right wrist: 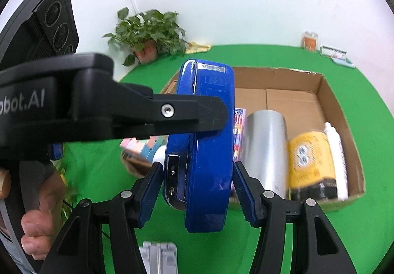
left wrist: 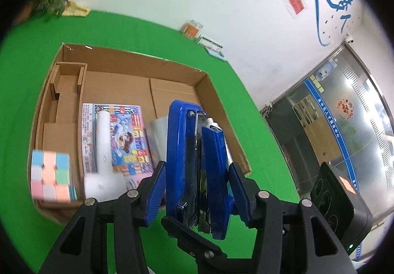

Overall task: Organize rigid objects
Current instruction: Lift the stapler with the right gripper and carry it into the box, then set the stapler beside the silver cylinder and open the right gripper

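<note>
Holding a blue stapler [left wrist: 194, 165] between both tongs, raised above the green table [left wrist: 118, 32]

Left tongs [left wrist: 197, 190] clamp the stapler from either side, blue pads pressed to its body; right tongs [right wrist: 198, 190] stand at its flanks too, pads against it as far as I can see, and the left tool's black finger crosses in front of it in the right view. Beyond sits an open cardboard box [right wrist: 327, 91] holding a pastel puzzle cube [left wrist: 50, 178], a colourful booklet [left wrist: 128, 141] with a white tube [left wrist: 103, 141] lying on it, a silver cylinder [right wrist: 267, 148], a yellow-labelled jar [right wrist: 311, 163] and a white bottle [right wrist: 336, 151]. A potted plant [right wrist: 147, 32] stands by the wall. A hand [right wrist: 39, 224] grips the left tool's handle
</note>
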